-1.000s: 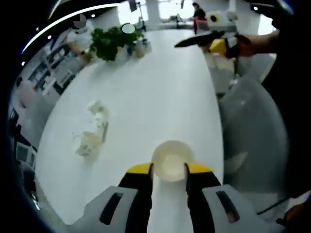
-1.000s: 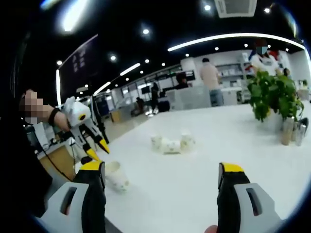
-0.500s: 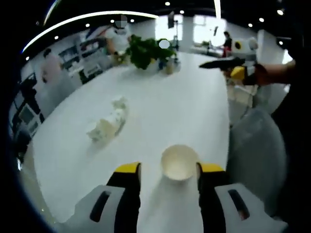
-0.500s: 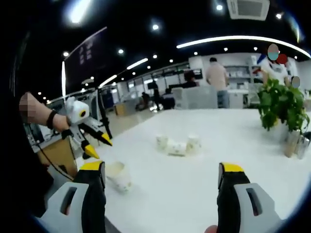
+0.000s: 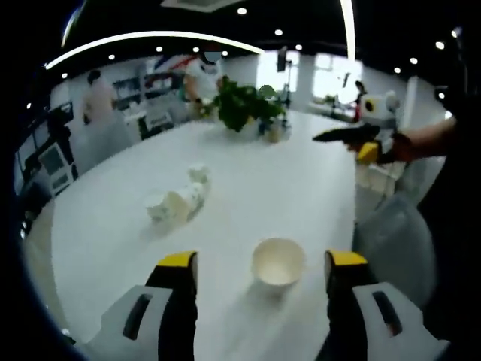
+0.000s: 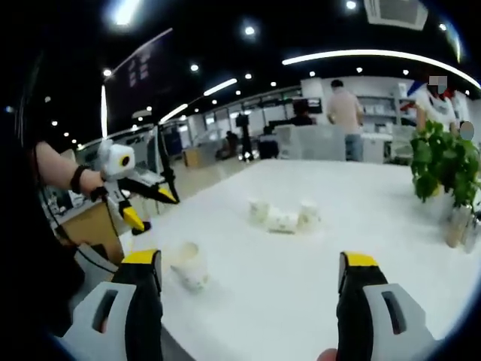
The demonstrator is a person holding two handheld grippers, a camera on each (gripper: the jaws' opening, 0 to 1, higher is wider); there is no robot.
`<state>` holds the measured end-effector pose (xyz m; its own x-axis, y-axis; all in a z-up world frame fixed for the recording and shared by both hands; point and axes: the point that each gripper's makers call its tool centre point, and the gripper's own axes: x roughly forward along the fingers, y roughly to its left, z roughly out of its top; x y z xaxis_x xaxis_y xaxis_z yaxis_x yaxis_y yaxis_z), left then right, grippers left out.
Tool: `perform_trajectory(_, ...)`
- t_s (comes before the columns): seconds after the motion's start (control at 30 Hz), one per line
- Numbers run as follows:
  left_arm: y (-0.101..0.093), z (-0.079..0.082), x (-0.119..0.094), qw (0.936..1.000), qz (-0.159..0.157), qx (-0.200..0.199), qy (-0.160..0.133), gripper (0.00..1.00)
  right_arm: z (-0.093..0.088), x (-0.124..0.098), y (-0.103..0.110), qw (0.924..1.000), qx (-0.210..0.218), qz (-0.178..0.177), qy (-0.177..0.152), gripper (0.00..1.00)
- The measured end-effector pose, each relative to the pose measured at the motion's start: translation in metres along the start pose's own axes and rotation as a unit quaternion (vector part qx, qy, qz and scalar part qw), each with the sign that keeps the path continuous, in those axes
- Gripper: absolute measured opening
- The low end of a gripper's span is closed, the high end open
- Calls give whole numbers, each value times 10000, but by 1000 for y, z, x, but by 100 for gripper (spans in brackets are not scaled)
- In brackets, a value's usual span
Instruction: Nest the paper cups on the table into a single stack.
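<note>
Standing alone near the table's (image 5: 248,195) near edge, one paper cup (image 5: 278,262) is sitting upright and apart from the others, between the spread jaws of your left gripper (image 5: 263,267) but touched by neither. You are holding that gripper wide open and empty. Your right gripper (image 6: 248,267) is also hanging open with nothing between its jaws, aimed across the table from the side edge.

As far as I can judge, you are barely started: nothing is nested with this near cup yet. Out toward the middle of the table, a small cluster of cups (image 5: 178,201) is waiting, and in the right gripper view the same cluster (image 6: 284,216) is showing two cups standing and what looks like one or two lying on their sides between them. I am counting four or five cups in all; the blur is keeping me from being surer.

A potted plant (image 5: 244,105) is standing at the far end, well apart from the cups.
</note>
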<state>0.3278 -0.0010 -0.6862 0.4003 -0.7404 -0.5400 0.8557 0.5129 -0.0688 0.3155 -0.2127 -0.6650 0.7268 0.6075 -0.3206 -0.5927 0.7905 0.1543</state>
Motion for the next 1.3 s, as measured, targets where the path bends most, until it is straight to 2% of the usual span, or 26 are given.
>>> perform_trajectory(0.33, 5, 4, -11, 9990, 171, -315, -269, 91, 11, 18, 4, 9996, -188, 173, 94, 97)
perform_trajectory(0.47, 11, 14, -16, 9973, 298, -388, -543, 99, 15, 22, 6, 9994, -239, 208, 100, 98)
perform_trajectory(0.77, 15, 25, -20, 9958, 398, -323, -763, 99, 17, 27, 7, 9985, -416, 298, 202, 98)
perform_trajectory(0.97, 21, 28, -24, 9943, 509, -332, -881, 99, 30, 40, -9, 9930, -1026, 393, 443, 100)
perform_trajectory(1.03, 21, 26, -25, 9944, 504, -326, -867, 99, 34, 46, -16, 9880, -1319, 485, 649, 100)
perform_trajectory(1.1, 21, 24, -27, 9950, 472, -312, -829, 99, 37, 52, -25, 9781, -1795, 568, 884, 100)
perform_trajectory(1.23, 26, 22, -32, 9944, 521, -372, -840, 99, 47, 67, -38, 9525, -2647, 828, 1258, 99)
perform_trajectory(1.3, 28, 24, -33, 9935, 560, -395, -905, 99, 51, 74, -42, 9437, -2869, 932, 1358, 98)
